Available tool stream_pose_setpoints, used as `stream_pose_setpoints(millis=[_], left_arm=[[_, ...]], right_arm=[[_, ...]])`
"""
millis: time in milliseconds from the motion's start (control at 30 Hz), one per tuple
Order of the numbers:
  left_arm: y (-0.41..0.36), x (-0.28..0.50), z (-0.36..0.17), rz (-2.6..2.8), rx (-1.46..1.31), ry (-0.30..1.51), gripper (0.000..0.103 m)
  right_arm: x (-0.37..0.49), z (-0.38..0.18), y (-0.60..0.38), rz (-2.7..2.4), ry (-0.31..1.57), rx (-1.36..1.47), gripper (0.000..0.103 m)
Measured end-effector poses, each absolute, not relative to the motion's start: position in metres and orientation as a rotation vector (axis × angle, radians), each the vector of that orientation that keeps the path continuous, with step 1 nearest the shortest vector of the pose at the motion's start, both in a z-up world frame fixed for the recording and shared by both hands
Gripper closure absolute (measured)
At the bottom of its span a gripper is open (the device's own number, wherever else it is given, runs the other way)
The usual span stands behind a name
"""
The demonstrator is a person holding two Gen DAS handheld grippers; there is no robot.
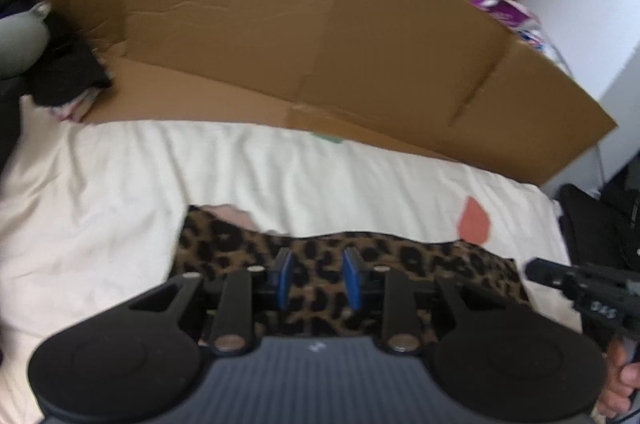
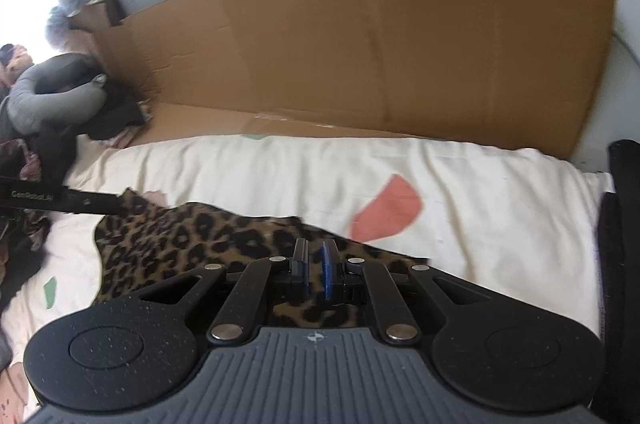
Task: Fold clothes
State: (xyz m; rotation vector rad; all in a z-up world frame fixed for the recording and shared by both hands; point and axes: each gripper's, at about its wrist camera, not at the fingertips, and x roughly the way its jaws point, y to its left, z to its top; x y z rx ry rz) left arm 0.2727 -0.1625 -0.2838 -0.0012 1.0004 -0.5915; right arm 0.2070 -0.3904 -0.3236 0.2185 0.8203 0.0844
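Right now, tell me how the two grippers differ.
The left gripper has its jaws apart, with nothing pinched between them; the right gripper has its jaws nearly together. Both have blue pads, and each hangs over the leopard-print garment on the cream sheet.

white print "CenRobot.ai" or close to it, letters blurred | on black finger of left gripper [image 2: 60, 201], seen at left edge of right wrist view || pale handwritten marks, perhaps "045" | on black body of right gripper [image 1: 600, 304], at right edge of left wrist view
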Motion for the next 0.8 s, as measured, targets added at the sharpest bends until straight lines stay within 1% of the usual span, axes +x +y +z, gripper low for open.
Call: stream_pose_setpoints(millis=[100,133,167,200,233,500,533,567,800], left_arm=[[-0.176,0.266,-0.290,-0.646,0.015,1.011,0.073],[-0.180,0.263,-0.292,-0.660,0.020,1.015,0.073],[-0.184,0.260,-0.295,-0.674,0.024,1.018,0.073],[-0.187,0.258,-0.297,-0.686,0.025,1.022,0.073],[-0.190,0.255,-0.299,-0.696,0.024,1.025,0.073],[-0.210,0.250,-0.321,-0.728,0.102,1.028,0.072],[-0.212,0.250,-0.322,-0.729,0.110,1.024,0.072],[-0.215,0.251,-0.324,-0.732,0.117,1.020,0.072],[-0.222,0.259,-0.334,-0.735,0.133,1.000,0.072]], right_arm=[[0.211,-0.327,-0.380,0.096,0.821,0.215,0.096],[0.213,-0.329,-0.376,0.099,0.824,0.217,0.094],[0.215,-0.331,-0.372,0.105,0.830,0.217,0.091],[0.216,-0.333,-0.368,0.115,0.835,0.216,0.081],[0.218,-0.335,-0.363,0.127,0.838,0.209,0.078],[0.225,-0.349,-0.336,0.187,0.854,0.114,0.077],[0.227,-0.351,-0.335,0.185,0.856,0.108,0.072],[0.229,-0.353,-0.335,0.183,0.858,0.102,0.070],[0.245,-0.365,-0.336,0.176,0.865,0.069,0.070]])
